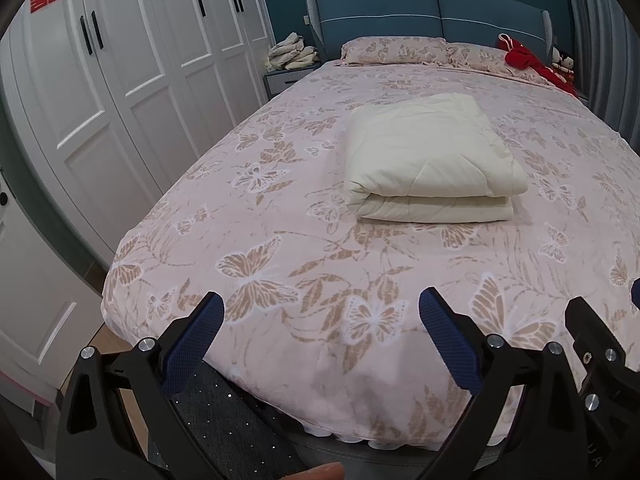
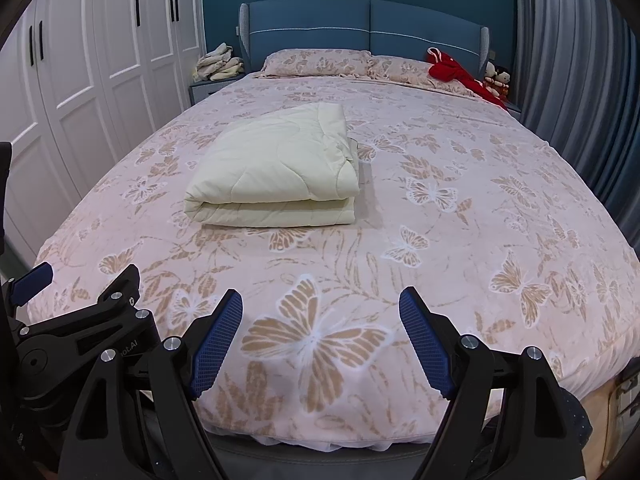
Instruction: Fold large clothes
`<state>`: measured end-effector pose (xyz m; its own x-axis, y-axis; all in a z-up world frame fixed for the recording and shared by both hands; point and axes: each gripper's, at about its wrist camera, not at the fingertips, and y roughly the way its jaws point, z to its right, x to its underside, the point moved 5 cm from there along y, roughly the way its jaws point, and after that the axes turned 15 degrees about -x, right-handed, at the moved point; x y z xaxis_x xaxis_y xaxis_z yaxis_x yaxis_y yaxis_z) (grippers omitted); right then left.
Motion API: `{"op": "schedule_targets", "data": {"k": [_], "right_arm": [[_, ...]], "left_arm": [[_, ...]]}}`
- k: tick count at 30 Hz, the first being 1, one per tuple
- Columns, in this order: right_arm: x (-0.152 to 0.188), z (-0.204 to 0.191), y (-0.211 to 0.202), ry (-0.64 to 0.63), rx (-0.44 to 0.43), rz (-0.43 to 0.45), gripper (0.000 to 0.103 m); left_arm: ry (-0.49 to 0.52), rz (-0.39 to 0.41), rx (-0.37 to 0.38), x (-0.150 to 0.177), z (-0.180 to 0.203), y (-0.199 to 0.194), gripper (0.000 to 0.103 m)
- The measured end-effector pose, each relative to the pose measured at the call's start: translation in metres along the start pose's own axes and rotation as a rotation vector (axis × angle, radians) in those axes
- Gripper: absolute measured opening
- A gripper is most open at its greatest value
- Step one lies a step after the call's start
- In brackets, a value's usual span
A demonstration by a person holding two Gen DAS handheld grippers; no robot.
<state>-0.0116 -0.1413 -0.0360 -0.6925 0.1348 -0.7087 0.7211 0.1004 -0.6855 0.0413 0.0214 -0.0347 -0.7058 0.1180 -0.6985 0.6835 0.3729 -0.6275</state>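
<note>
Hovering over the foot edge of the bed [image 2: 460,240], both left tongs [image 1: 322,312] and right tongs [image 2: 320,308] gape wide with nothing in them, folded cream quilt [image 2: 276,172] sitting mid-bed.

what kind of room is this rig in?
A home bedroom: a double bed with blue padded headboard, floral pillows, a white wardrobe, and a folded cream quilt on the bed.

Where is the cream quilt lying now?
The folded cream quilt lies on the butterfly-print bed cover, mid-bed: right of centre in the left wrist view, left of centre in the right wrist view, well short of the pillows.
</note>
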Motion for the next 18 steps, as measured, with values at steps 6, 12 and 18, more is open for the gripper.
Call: {"op": "schedule_targets", "data": {"k": [6, 12, 18], "right_arm": [[-0.0022, 0.0009, -0.0018, -0.006, 0.006, 0.005, 0.079], [-0.0025, 0.0006, -0.0016, -0.008, 0.008, 0.005, 0.079], [-0.0032, 0.0006, -0.0016, -0.011, 0.016, 0.005, 0.079]], "left_arm": [[0.0, 0.005, -0.002, -0.0009, -0.0007, -0.0001, 0.095], [-0.004, 0.002, -0.001, -0.0015, -0.0015, 0.0013, 0.094], [-0.001, 0.006, 0.0, -0.002, -0.0021, 0.0013, 0.094]]}}
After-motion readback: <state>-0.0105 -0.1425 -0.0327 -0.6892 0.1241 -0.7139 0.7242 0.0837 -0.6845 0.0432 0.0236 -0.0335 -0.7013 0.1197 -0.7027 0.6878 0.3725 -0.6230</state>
